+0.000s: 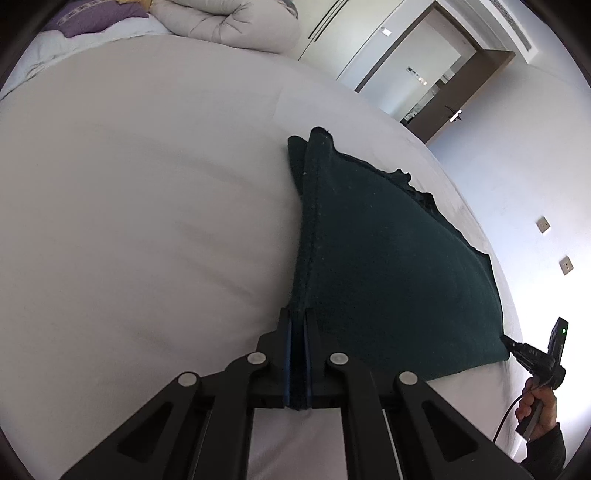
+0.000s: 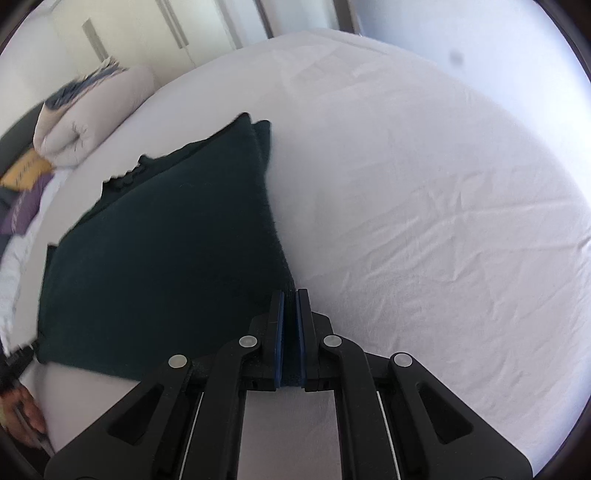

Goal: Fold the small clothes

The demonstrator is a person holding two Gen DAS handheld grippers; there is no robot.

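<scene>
A dark teal knitted garment (image 1: 388, 266) lies spread on the white bed sheet (image 1: 147, 184), its scalloped far edge toward the wall. My left gripper (image 1: 297, 314) is shut on the garment's near left corner, with dark fabric pinched between the blue pads. In the right wrist view the same garment (image 2: 166, 258) fills the left half, and my right gripper (image 2: 290, 293) is shut on its near right corner. The near hem runs taut between the two grippers. The right gripper (image 1: 511, 345) also shows at the far right of the left wrist view, held by a hand (image 1: 539, 406).
A rolled pale duvet (image 1: 229, 26) and a purple pillow (image 1: 96, 18) lie at the head of the bed. Beyond the bed stand a brown-framed door (image 1: 443, 107) and a wall with sockets (image 1: 543, 224). Wrinkled white sheet (image 2: 443, 221) stretches to the right of the garment.
</scene>
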